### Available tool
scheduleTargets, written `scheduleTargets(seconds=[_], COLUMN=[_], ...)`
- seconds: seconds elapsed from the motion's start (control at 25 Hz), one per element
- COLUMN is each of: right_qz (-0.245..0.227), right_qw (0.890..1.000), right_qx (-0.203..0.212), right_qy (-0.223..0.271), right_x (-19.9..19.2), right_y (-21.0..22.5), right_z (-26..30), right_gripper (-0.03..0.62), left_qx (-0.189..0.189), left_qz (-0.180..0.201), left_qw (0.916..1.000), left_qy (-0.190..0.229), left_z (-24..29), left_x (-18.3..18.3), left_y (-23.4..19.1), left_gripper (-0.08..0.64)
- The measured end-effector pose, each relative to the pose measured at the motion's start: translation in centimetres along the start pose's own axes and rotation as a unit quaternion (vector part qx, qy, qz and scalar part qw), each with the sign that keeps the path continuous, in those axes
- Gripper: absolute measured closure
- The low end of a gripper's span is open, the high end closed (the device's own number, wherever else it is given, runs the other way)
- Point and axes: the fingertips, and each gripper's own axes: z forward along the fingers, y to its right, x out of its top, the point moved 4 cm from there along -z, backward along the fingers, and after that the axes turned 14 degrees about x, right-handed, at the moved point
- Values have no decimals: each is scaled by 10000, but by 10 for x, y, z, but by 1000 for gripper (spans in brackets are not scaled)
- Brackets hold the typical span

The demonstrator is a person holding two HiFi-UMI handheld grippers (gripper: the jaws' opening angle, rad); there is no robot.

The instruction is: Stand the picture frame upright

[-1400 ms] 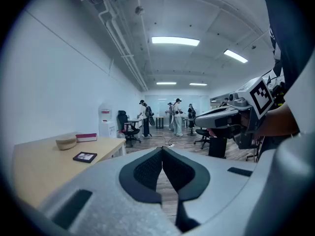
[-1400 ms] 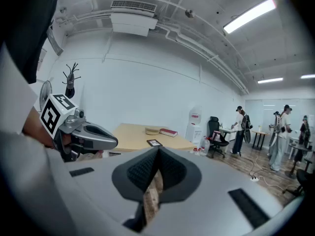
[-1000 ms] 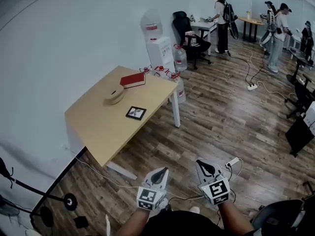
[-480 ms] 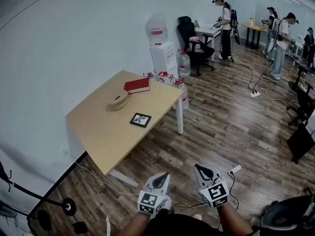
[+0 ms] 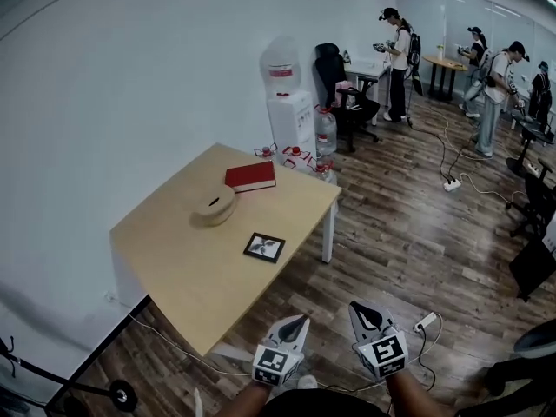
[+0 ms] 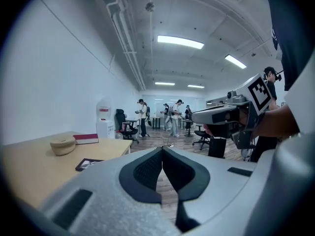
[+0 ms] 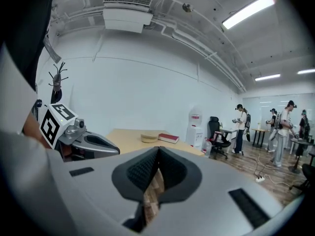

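A small black picture frame [image 5: 264,247] lies flat near the front right edge of the light wooden table [image 5: 174,259]; the left gripper view also catches the frame [image 6: 88,163]. Both grippers hang over the floor, short of the table's near corner. My left gripper [image 5: 296,323] is shut with its jaw tips together and nothing between them. My right gripper [image 5: 363,309] is likewise shut and empty. Each gripper view shows its own gripper, the left [image 6: 162,150] and the right [image 7: 158,149], with pads touching.
A red book [image 5: 251,176] and a tan round lidded box [image 5: 215,205] lie further back on the table. A water dispenser [image 5: 289,102] with bottles stands behind it. A power strip [image 5: 426,321] and cables lie on the floor at right. Several people stand by desks at the far end.
The table and frame have come closer and larger in the head view as I moved toward them. Both grippers stay shut and keep their spots low in the picture.
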Motion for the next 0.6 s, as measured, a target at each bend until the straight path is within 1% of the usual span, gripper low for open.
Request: scheduleTargets(seconds=[0.12, 0.24, 0.4, 0.6], right_qz=[123, 256, 402, 576], right_qw=[9998, 9993, 9987, 9978], right_qx=[-171, -263, -292, -231], right_qy=[26, -5, -132, -215], right_x=[7, 5, -4, -11], right_y=[1, 8, 23, 54], right_z=[28, 42, 57, 84], right_gripper=[583, 583, 583, 583], left_qx=[-88, -16, 104, 153], left_qz=[-155, -156, -332, -347], left_qw=[9998, 9999, 9993, 9988], left_qy=[66, -8, -126, -305], left_z=[4, 12, 22, 43], left_x=[5, -2, -11, -19], left_y=[-36, -64, -86, -99], left_gripper=[560, 560, 560, 560])
